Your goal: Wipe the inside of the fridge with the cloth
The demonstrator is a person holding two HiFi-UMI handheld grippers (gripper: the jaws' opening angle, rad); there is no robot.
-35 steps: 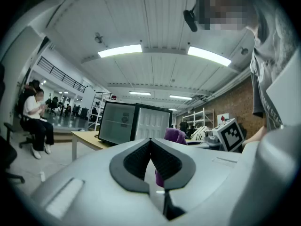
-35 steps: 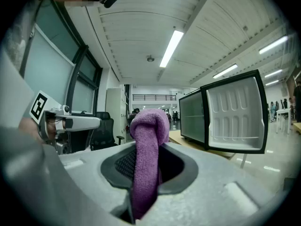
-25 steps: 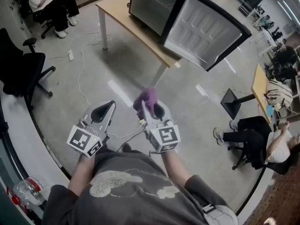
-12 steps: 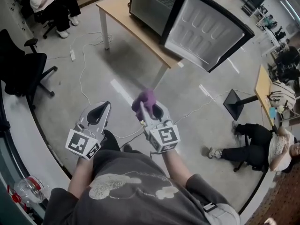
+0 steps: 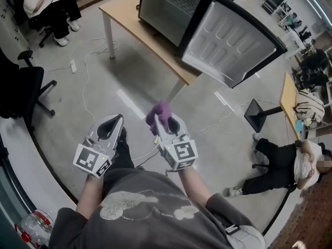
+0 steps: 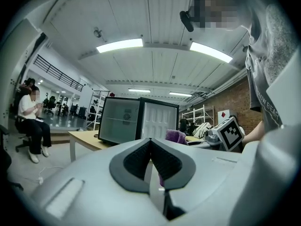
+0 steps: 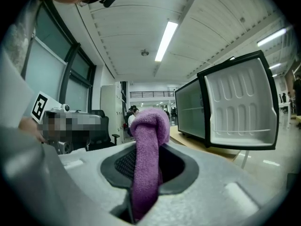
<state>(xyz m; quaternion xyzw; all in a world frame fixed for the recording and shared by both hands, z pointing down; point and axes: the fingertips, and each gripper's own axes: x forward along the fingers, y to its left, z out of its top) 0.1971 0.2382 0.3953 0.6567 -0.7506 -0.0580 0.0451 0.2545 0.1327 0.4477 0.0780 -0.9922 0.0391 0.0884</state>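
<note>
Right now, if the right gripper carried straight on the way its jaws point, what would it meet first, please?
Probably nothing close. Beyond the purple cloth clamped in the right gripper, the line seems to run over open floor, with the open fridge and its table off to the right. Depth is hard to judge.

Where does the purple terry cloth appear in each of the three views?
Head view: purple terry cloth, centre, at the right gripper's tip.
Left gripper view: just right of centre, beyond the jaws.
Right gripper view: centre, clamped between the jaws.
Shared landmark: the open black fridge.
</note>
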